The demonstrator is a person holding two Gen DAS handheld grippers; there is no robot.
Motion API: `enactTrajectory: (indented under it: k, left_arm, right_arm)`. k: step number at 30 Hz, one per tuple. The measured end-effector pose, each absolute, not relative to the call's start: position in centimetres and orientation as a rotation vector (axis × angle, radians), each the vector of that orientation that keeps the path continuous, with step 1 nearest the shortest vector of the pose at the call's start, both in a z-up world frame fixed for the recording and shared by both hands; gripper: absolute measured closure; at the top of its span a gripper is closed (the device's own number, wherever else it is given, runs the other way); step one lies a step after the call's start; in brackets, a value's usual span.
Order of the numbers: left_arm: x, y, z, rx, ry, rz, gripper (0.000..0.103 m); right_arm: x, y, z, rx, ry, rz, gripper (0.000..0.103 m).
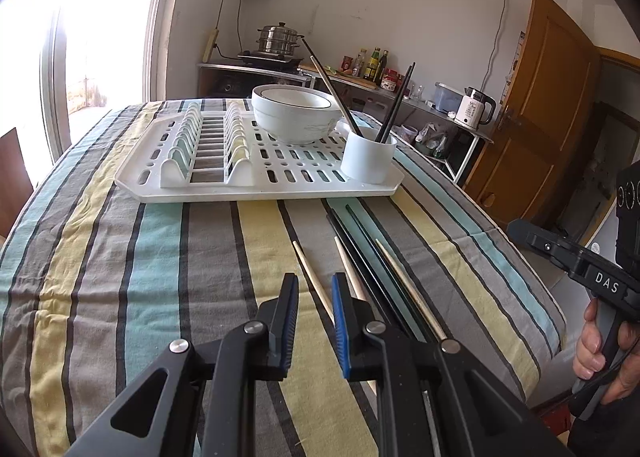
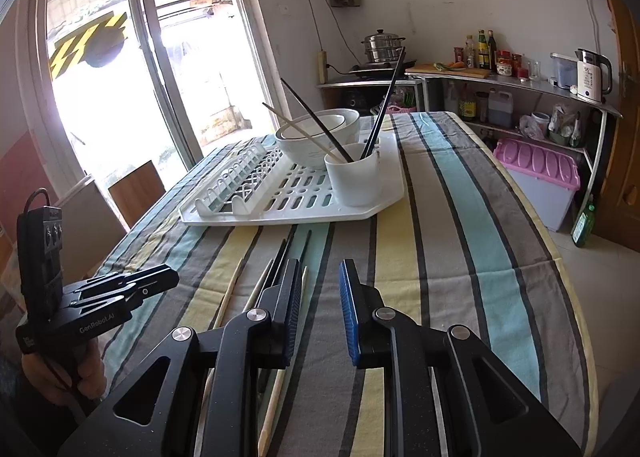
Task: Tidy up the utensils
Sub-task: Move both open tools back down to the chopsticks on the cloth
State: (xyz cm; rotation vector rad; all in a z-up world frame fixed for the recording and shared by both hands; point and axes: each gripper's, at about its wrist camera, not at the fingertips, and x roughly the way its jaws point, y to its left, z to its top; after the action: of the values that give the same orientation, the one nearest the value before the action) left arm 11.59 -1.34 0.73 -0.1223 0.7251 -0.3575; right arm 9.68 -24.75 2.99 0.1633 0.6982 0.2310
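Several loose chopsticks, wooden [image 1: 310,277] and black [image 1: 360,253], lie on the striped tablecloth in front of a white drying rack [image 1: 256,185]. They also show in the right wrist view [image 2: 280,257]. A white cup [image 1: 368,157] on the rack holds black chopsticks [image 1: 394,105] and a wooden one [image 2: 296,131]; the cup also shows in the right wrist view [image 2: 352,175]. My left gripper [image 1: 315,281] is open and empty just above the loose chopsticks. My right gripper [image 2: 320,269] is open and empty beside them, to their right.
A white bowl [image 1: 296,113] sits on the rack behind the cup. The table's right edge [image 2: 576,297] drops to the floor. A shelf with bottles and a kettle [image 2: 592,73] stands behind, next to a pink-lidded bin [image 2: 536,173].
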Motion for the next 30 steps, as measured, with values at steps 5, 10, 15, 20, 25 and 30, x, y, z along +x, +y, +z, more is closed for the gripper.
enactTrajectory:
  k: [5, 10, 15, 20, 25, 30]
  left_arm:
    - [11.1, -1.4, 0.0, -0.126, 0.756, -0.356, 0.087]
    - [12.1, -1.8, -0.4, -0.125, 0.784, -0.353, 0.086]
    - [14.0, -2.1, -1.0, -0.129, 0.829, -0.331, 0.08]
    - [16.1, -3.1, -1.6, -0.121, 0.878, -0.314, 0.08]
    - [17.8, -4.0, -2.3, -0.108, 0.914, -0.309, 0.08]
    - [19.1, -4.4, -3.0, -0.087, 0.941, -0.276, 0.08]
  right_arm:
    - [9.0, -23.6, 1.8, 0.133, 0.732, 0.24, 0.083]
    - [9.8, -22.8, 0.9, 0.116, 0.768, 0.239, 0.083]
    - [11.6, -22.2, -0.1, 0.102, 0.806, 0.235, 0.083]
    - [13.7, -21.6, -1.3, 0.082, 0.858, 0.236, 0.083]
    - [15.5, -20.7, -2.3, 0.055, 0.901, 0.242, 0.083]
    - [16.7, -19.9, -3.4, 0.031, 0.94, 0.243, 0.083]
